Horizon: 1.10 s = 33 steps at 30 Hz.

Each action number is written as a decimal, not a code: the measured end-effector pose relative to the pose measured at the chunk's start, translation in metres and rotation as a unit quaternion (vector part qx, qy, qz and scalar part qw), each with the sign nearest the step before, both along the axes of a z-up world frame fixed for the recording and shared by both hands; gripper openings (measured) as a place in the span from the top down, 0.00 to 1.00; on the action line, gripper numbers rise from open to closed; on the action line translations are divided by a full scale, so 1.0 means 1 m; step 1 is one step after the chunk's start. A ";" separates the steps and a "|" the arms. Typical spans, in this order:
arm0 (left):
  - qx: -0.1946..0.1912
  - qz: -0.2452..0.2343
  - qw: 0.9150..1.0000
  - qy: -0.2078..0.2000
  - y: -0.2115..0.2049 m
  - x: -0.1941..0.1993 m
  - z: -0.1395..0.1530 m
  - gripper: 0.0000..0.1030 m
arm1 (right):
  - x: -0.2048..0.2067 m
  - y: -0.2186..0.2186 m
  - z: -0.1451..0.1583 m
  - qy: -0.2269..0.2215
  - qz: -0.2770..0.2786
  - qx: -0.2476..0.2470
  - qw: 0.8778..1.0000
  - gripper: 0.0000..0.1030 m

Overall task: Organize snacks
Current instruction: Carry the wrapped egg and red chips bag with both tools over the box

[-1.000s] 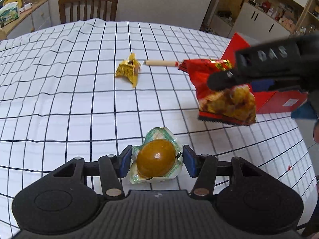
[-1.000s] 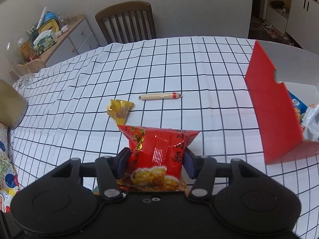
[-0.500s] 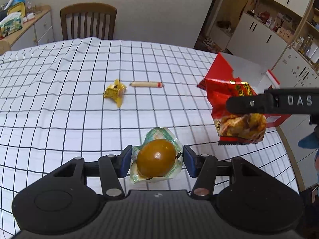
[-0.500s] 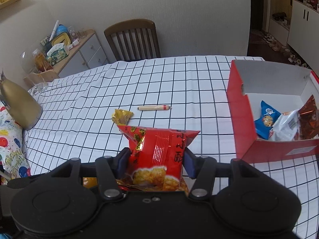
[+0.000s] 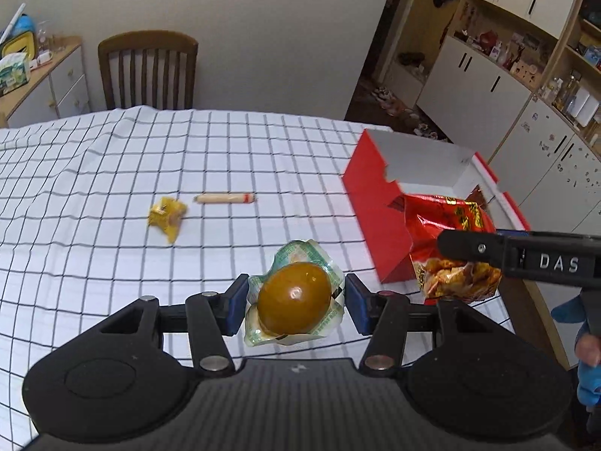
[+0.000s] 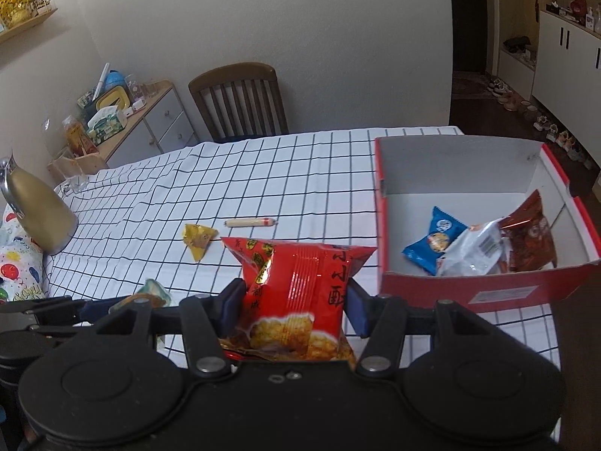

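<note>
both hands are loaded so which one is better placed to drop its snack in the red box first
Probably the right. The right gripper, shut on the red chip bag, sits just beside the red box. The left gripper, holding the packaged egg, is farther from it.

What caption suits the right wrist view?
Right tongs hold a red snack bag beside the open red box.

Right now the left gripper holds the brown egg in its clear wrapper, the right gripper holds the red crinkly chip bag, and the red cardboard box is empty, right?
Not quite. The red cardboard box is not empty: the right wrist view shows a blue packet, a white packet and a dark red packet inside. The rest stands.
</note>
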State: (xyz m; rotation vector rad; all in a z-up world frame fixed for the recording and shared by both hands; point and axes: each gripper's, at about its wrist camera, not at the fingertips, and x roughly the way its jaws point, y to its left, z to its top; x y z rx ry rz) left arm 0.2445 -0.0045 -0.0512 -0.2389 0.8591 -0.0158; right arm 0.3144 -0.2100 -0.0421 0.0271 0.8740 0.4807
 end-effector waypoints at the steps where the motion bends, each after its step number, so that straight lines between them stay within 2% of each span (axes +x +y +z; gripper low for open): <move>1: -0.001 -0.001 1.000 -0.001 -0.005 0.002 0.002 0.49 | 0.001 -0.007 0.001 -0.003 -0.001 0.001 1.000 0.47; 20: 0.000 -0.040 0.998 -0.039 -0.124 0.047 0.042 0.49 | 0.014 -0.116 0.014 -0.034 -0.028 0.008 0.999 0.47; 28: 0.020 -0.053 0.998 -0.038 -0.164 0.071 0.041 0.49 | 0.030 -0.160 0.017 -0.050 -0.047 -0.002 0.998 0.47; 33: 0.034 -0.043 0.998 -0.034 -0.177 0.091 0.034 0.49 | 0.043 -0.180 0.016 -0.056 -0.056 -0.002 0.997 0.47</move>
